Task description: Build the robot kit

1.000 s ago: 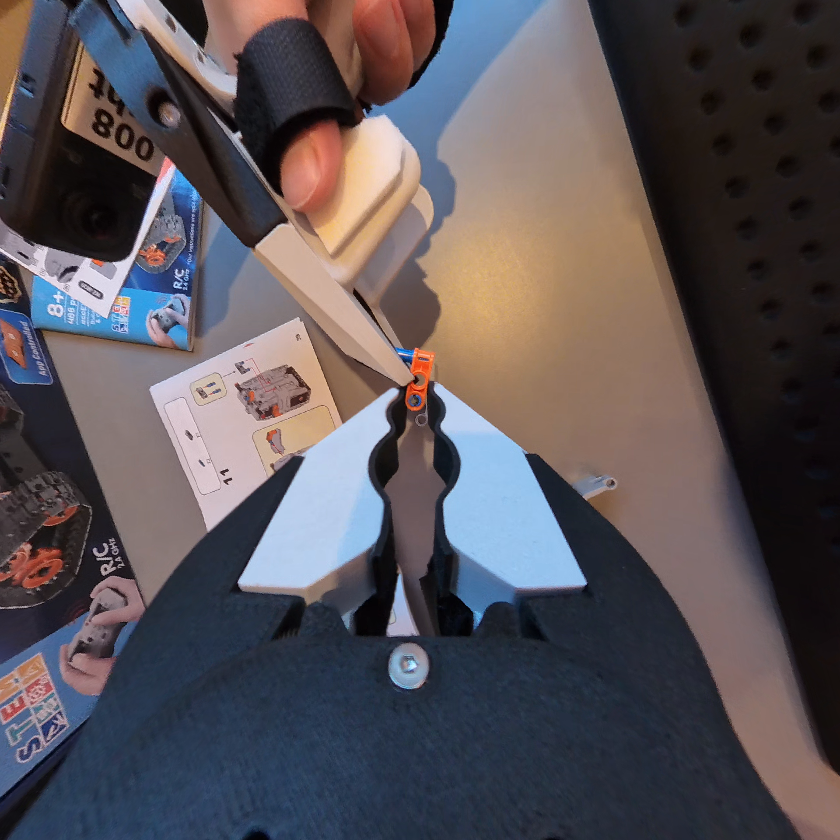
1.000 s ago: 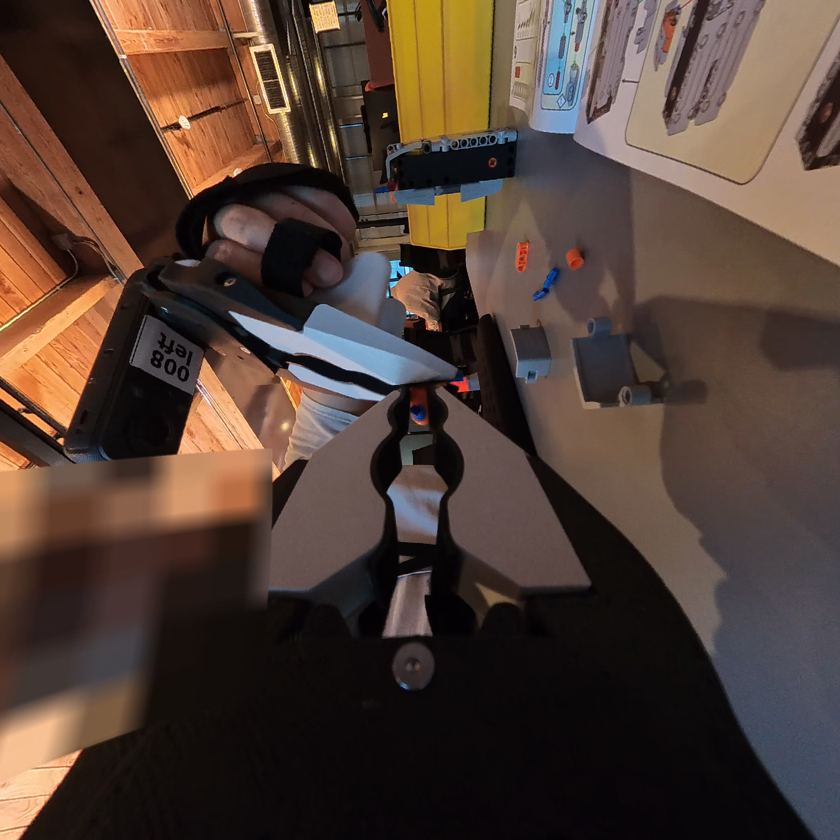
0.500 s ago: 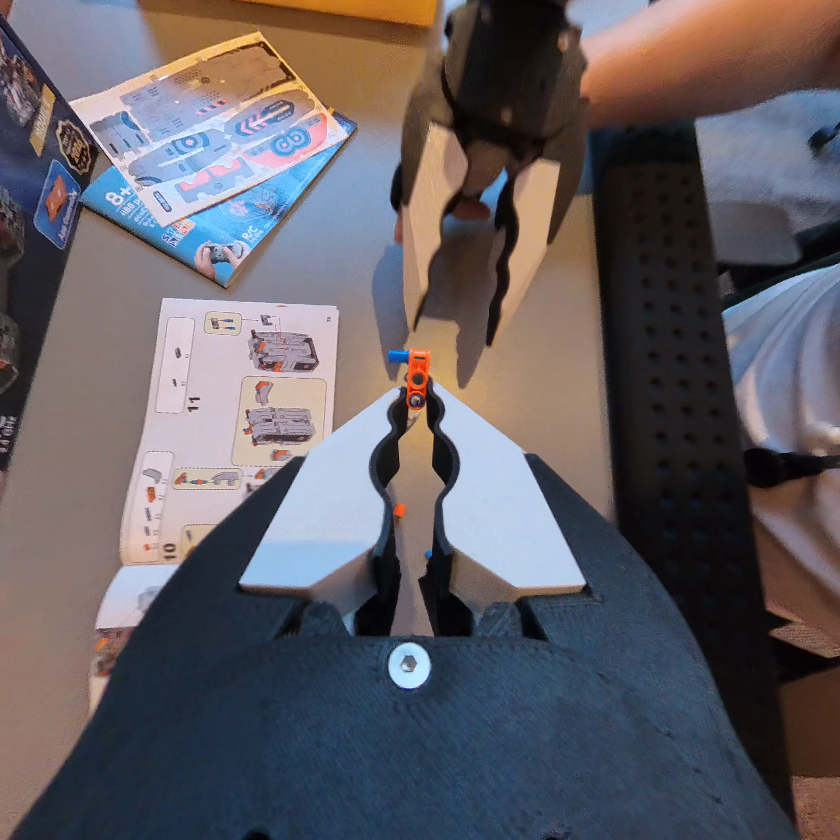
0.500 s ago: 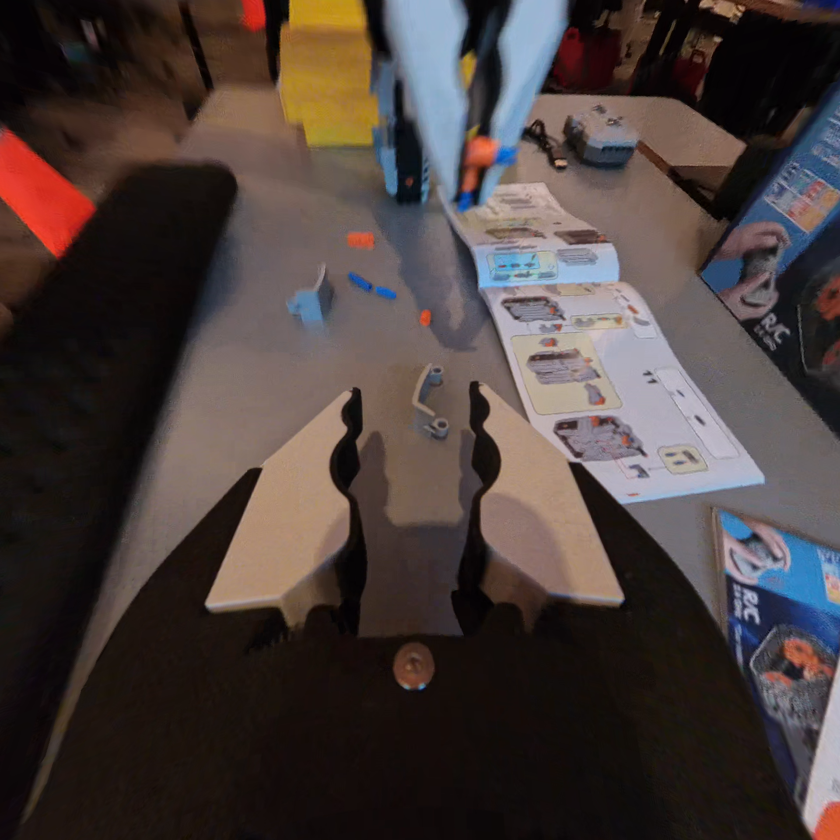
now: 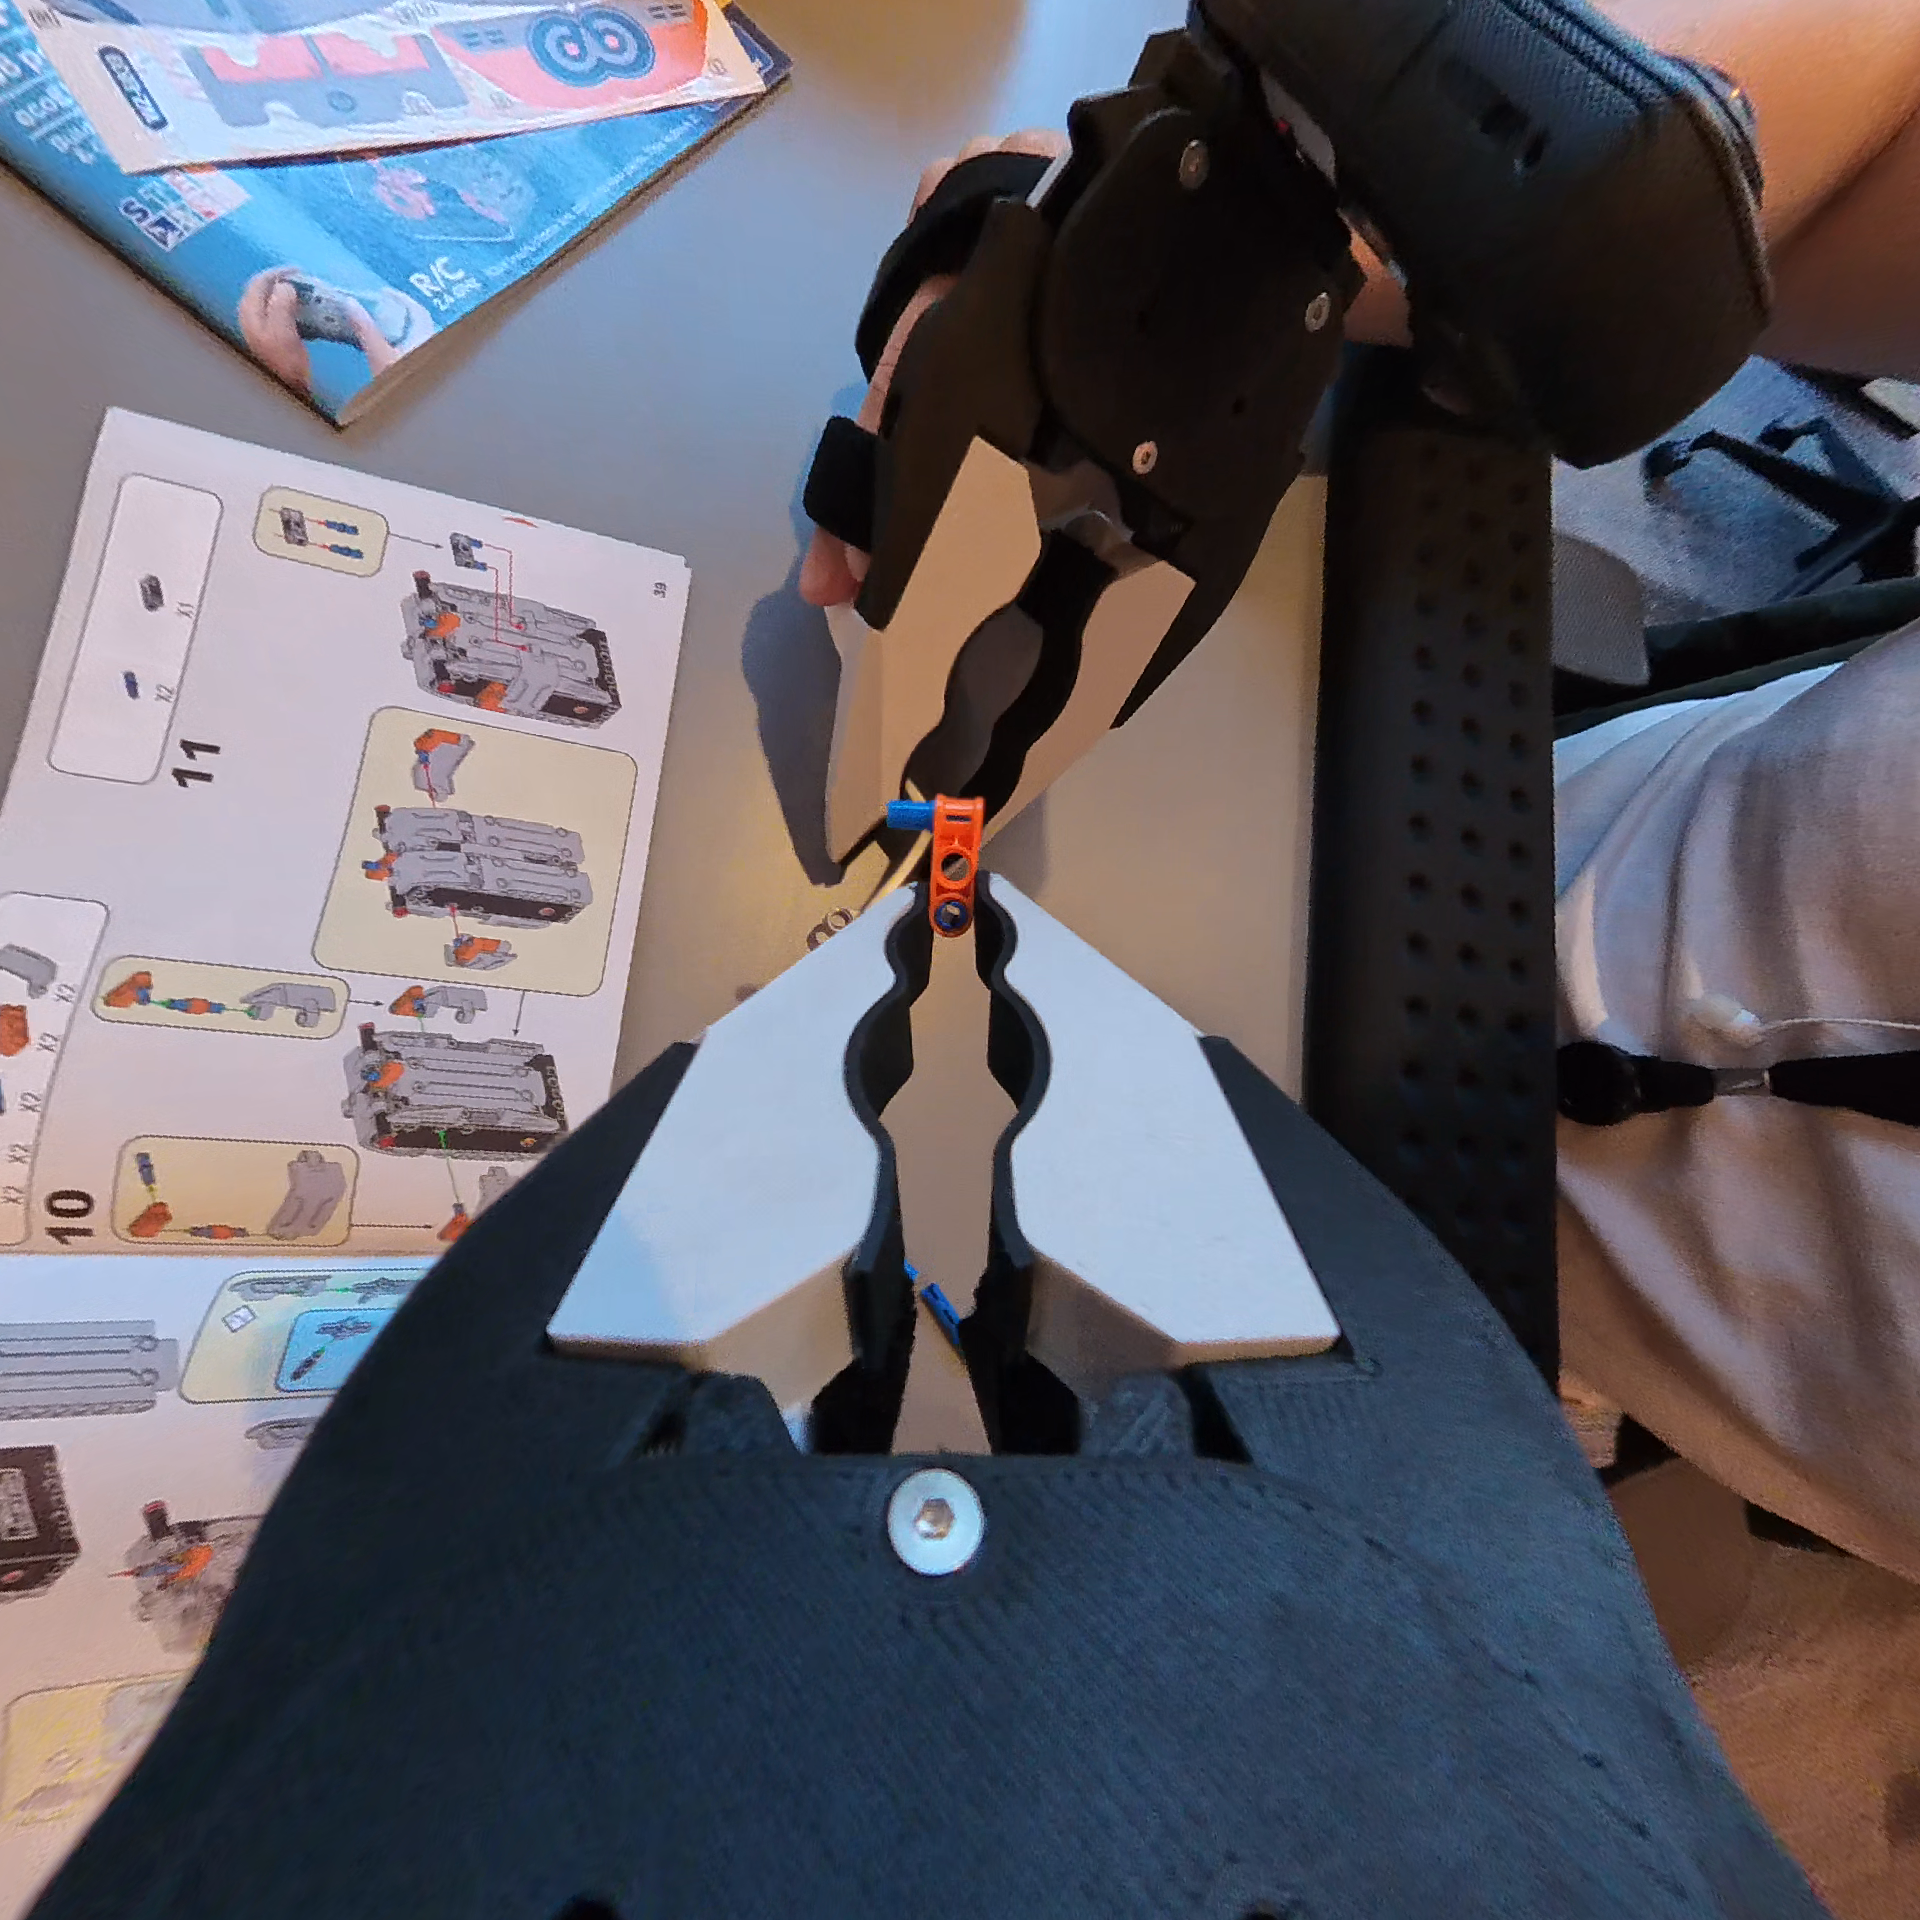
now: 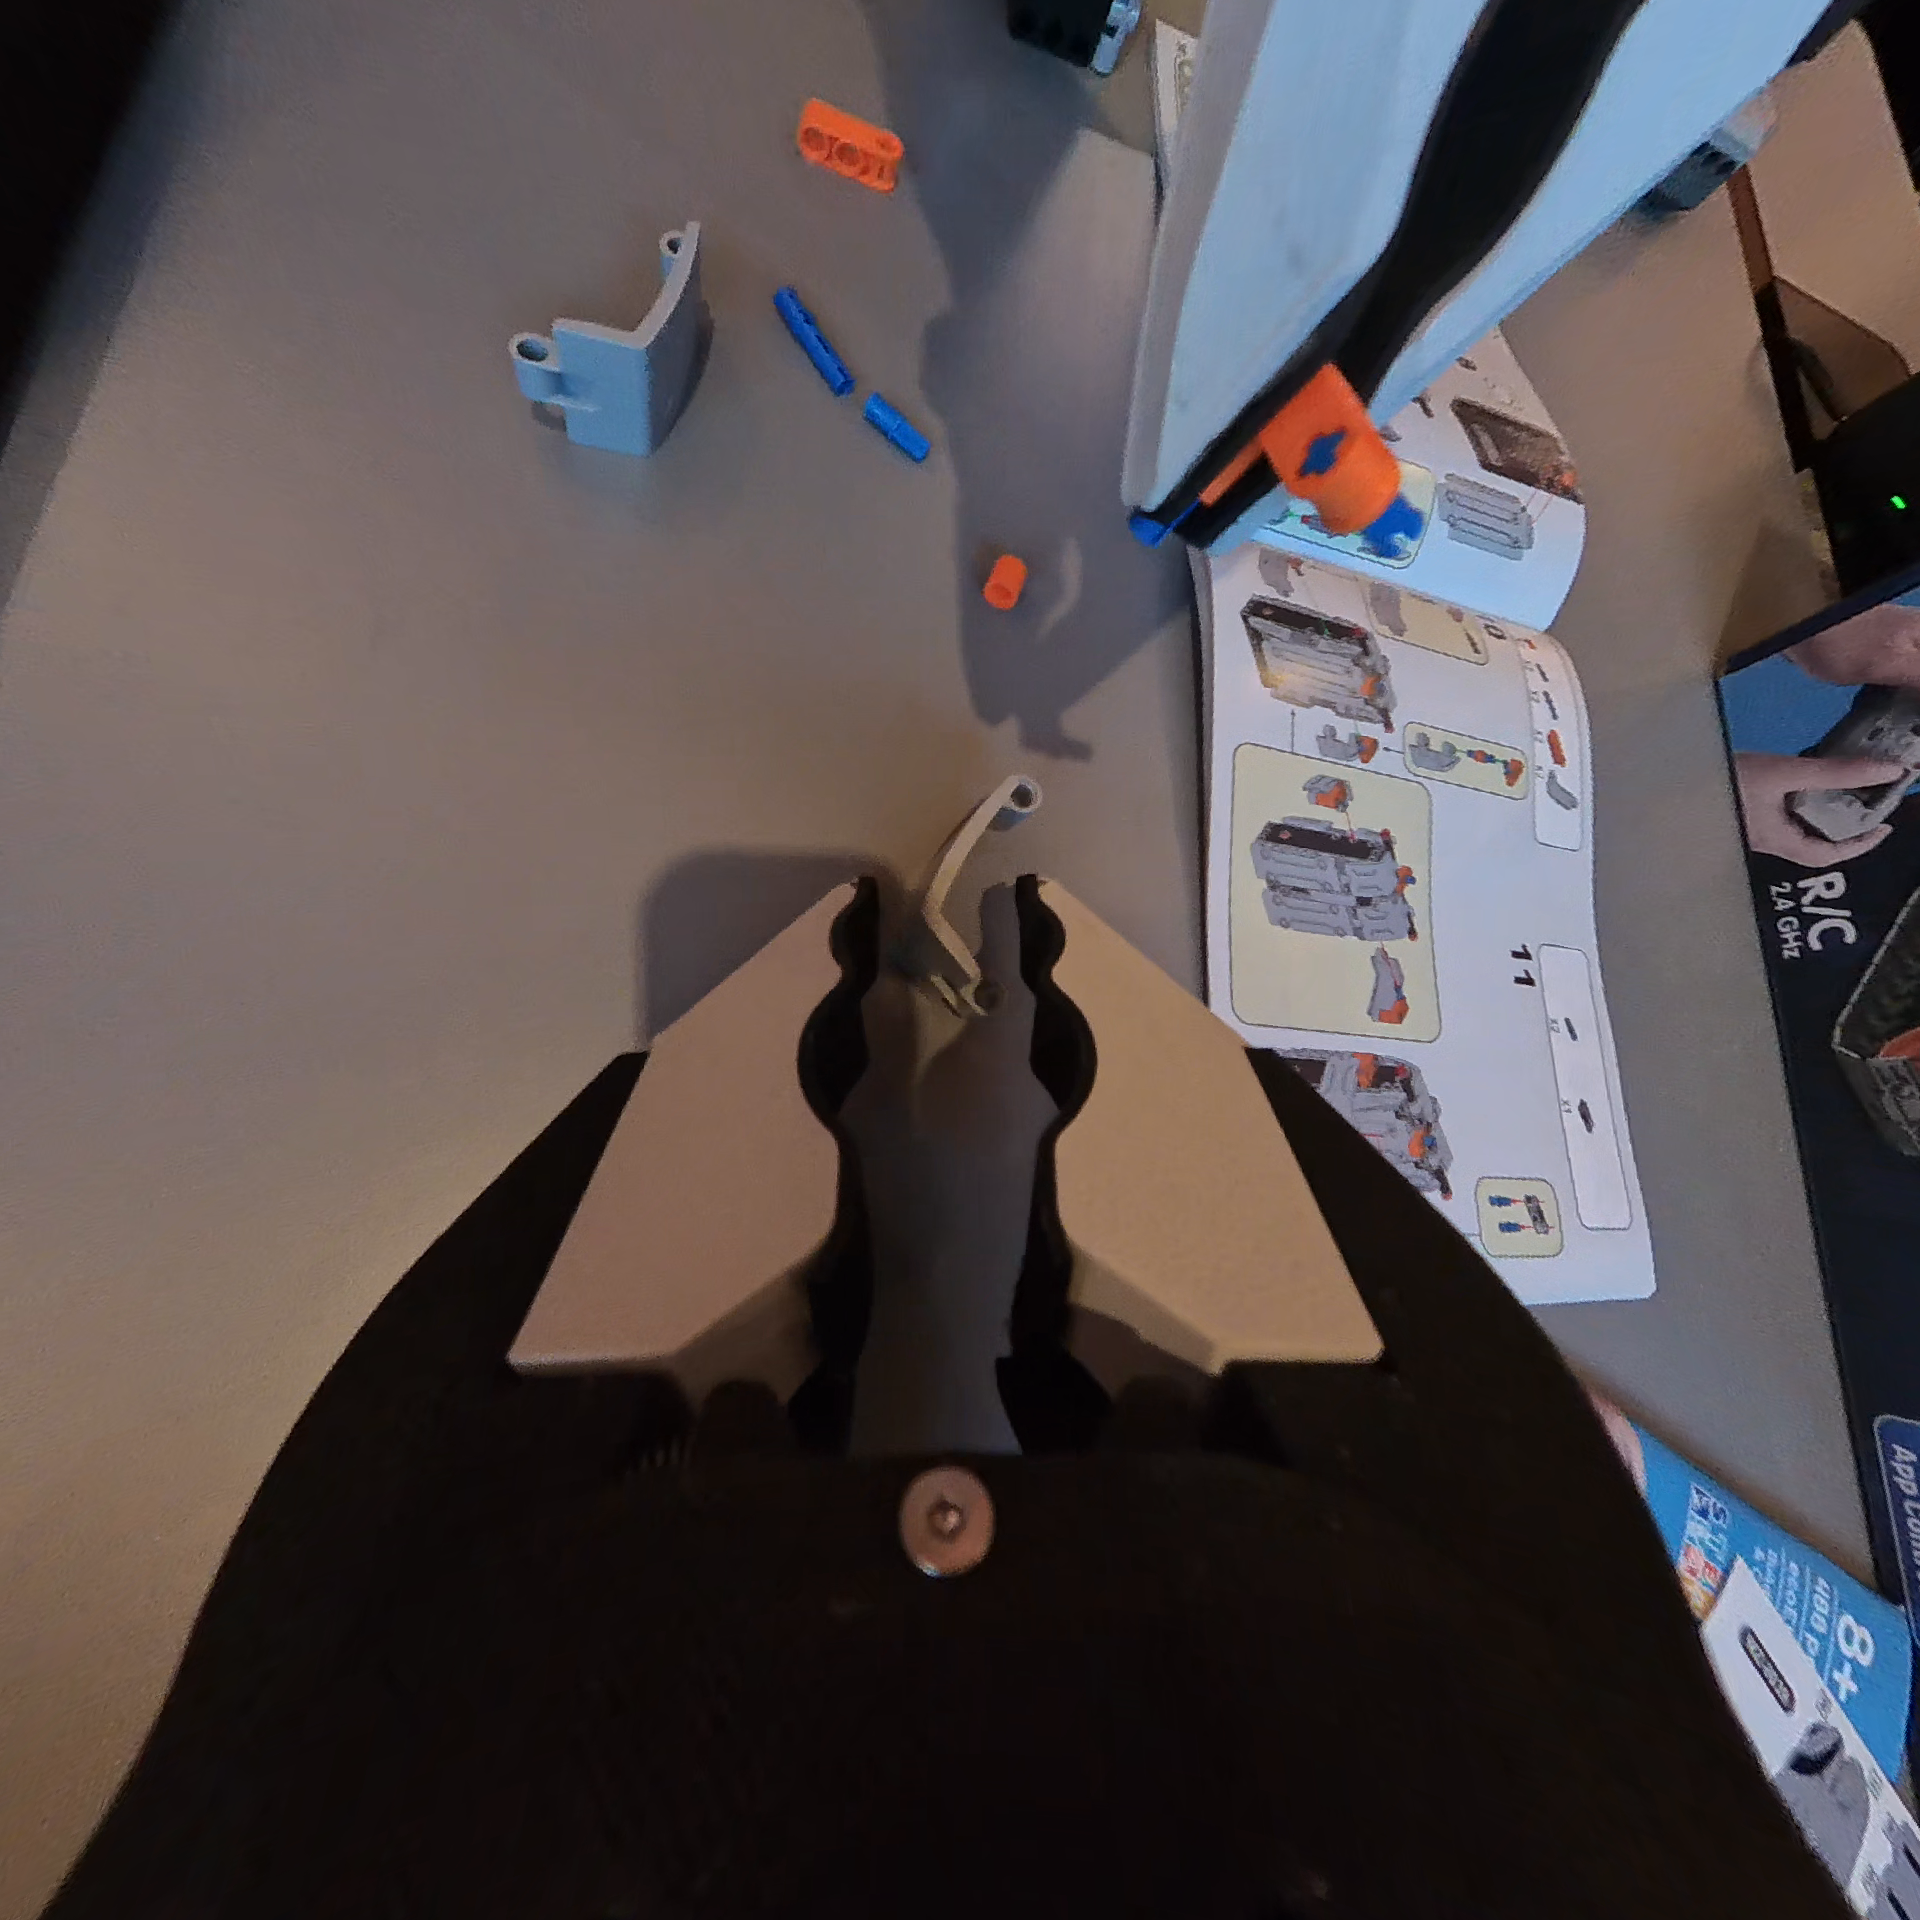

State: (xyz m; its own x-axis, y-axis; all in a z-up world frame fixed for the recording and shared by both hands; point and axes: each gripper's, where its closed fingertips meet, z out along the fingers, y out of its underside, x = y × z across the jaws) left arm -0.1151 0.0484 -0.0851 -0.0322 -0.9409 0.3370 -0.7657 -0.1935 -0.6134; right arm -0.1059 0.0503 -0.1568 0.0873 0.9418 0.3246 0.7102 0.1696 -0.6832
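Observation:
My left gripper (image 5: pixel 951 894) is shut on a small orange connector (image 5: pixel 954 868) with blue pins through it and holds it above the table. It also shows at the upper right of the right wrist view (image 6: pixel 1195 520), with the connector (image 6: pixel 1325 452) in its tips. My right gripper (image 6: pixel 945 888) is open and low over the grey table, and its fingers straddle a thin grey curved piece (image 6: pixel 961 894) without clearly touching it. In the left wrist view the right gripper (image 5: pixel 914 852) points down just beyond the connector, and an end of the grey piece (image 5: pixel 831 923) shows under it.
An open instruction booklet (image 6: pixel 1403 935) lies right of the right gripper, with a dark box (image 6: pixel 1849 831) beyond it. Loose parts lie ahead: a grey panel (image 6: pixel 613 353), two blue pins (image 6: pixel 816 343), an orange bush (image 6: pixel 1004 580) and an orange block (image 6: pixel 850 145). A black perforated chair (image 5: pixel 1444 831) borders the table. The gap from one gripper's tips to the other's is roughly 8 cm. Between my right fingertips and the orange bush (image 6: pixel 1004 580) there is roughly 7 cm.
The right gripper let go of the orange connector, swung down to the table, came over the grey curved piece and narrowed its jaws. The left gripper still holds the connector.

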